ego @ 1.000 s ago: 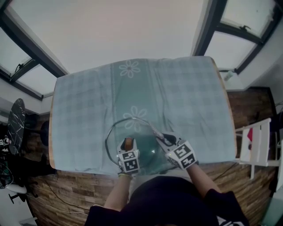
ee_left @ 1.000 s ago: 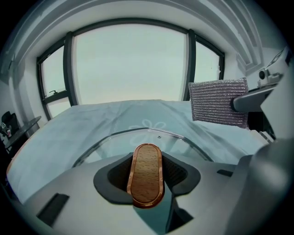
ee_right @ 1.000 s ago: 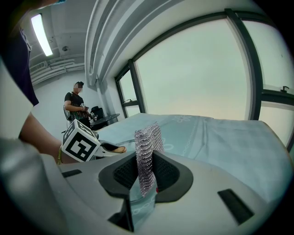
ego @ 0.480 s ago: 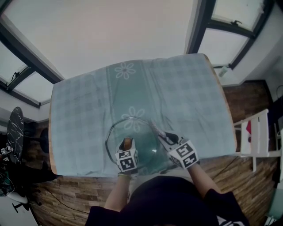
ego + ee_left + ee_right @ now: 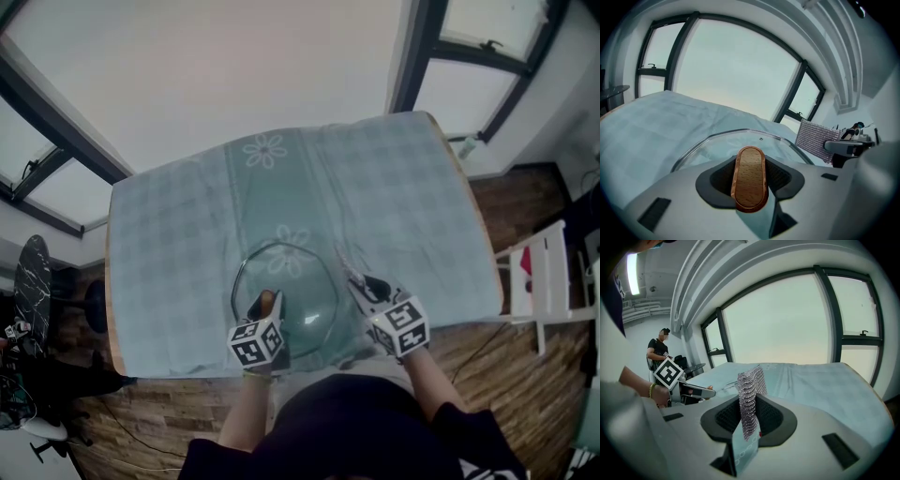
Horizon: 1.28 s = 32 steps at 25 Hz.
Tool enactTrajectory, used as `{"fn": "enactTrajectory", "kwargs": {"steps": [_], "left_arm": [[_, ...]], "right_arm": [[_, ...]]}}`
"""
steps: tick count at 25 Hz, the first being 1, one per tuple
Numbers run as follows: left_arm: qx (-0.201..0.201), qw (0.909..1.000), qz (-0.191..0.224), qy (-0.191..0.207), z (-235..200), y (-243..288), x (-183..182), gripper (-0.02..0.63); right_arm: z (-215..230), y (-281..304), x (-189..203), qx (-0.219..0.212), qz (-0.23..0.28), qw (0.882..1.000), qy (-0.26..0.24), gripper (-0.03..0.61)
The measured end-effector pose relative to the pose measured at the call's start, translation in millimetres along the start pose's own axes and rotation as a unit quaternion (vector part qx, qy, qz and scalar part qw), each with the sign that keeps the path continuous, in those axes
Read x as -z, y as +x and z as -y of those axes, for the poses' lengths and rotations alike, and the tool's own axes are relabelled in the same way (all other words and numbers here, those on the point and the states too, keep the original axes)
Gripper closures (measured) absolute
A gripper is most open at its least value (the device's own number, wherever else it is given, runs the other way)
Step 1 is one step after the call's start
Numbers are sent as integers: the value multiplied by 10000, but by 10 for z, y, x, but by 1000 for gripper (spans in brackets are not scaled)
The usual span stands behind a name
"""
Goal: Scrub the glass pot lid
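Nearest the person, the left gripper [image 5: 750, 180] clamps its fingers on the wooden handle [image 5: 751, 168] of the glass lid [image 5: 302, 298], which rests on the cloth-covered worktop [image 5: 403, 206]. Just right of the lid, the right gripper [image 5: 749, 420] pinches a silvery mesh scourer [image 5: 750, 385] in its fingers, held off the glass. Scrubbing looks about to start: the scourer next needs lowering onto the lid and rubbing, and only the right gripper view shows a bystander [image 5: 658, 351] far beyond the lid.

A checked tablecloth [image 5: 394, 206] covers the table [image 5: 108, 309], a white chair [image 5: 551, 272] standing beside it.
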State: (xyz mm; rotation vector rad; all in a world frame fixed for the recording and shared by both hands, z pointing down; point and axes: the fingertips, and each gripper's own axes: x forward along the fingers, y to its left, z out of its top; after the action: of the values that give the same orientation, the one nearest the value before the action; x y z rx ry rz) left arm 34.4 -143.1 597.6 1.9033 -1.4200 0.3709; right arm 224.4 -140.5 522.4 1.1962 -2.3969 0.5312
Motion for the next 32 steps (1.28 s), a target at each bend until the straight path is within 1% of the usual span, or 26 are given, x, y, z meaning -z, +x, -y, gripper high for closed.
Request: {"fn": "enactTrajectory", "kwargs": {"steps": [5,10,13,16,20,27,32], "left_arm": [[558,9977,180,-327,59,-131,-97,446],[1158,9899,346,-736,106,-250,-200,446],[1537,9818,454,-1016,106,-326,-264,446],[1908,9718,549,-1273,86,-406,-317,446],[2297,9590,660,-1523,18,-509,-366,446],[2804,9368,832,-1918,-121,-670,-446,446],[3069,9245,905,-2073,-210,-759,-473,446]], "right_arm": [[-43,-59,13,167,40,9998,54,497],[-124,-78,22,273,24,9995,134,497],[-208,-81,15,275,27,9994,219,497],[-293,-74,18,294,9,9993,242,497],[-414,-51,18,301,-26,9993,215,497],[-670,35,-66,269,-7,9996,53,497],[-994,137,-193,10,-32,10000,-45,497]]}}
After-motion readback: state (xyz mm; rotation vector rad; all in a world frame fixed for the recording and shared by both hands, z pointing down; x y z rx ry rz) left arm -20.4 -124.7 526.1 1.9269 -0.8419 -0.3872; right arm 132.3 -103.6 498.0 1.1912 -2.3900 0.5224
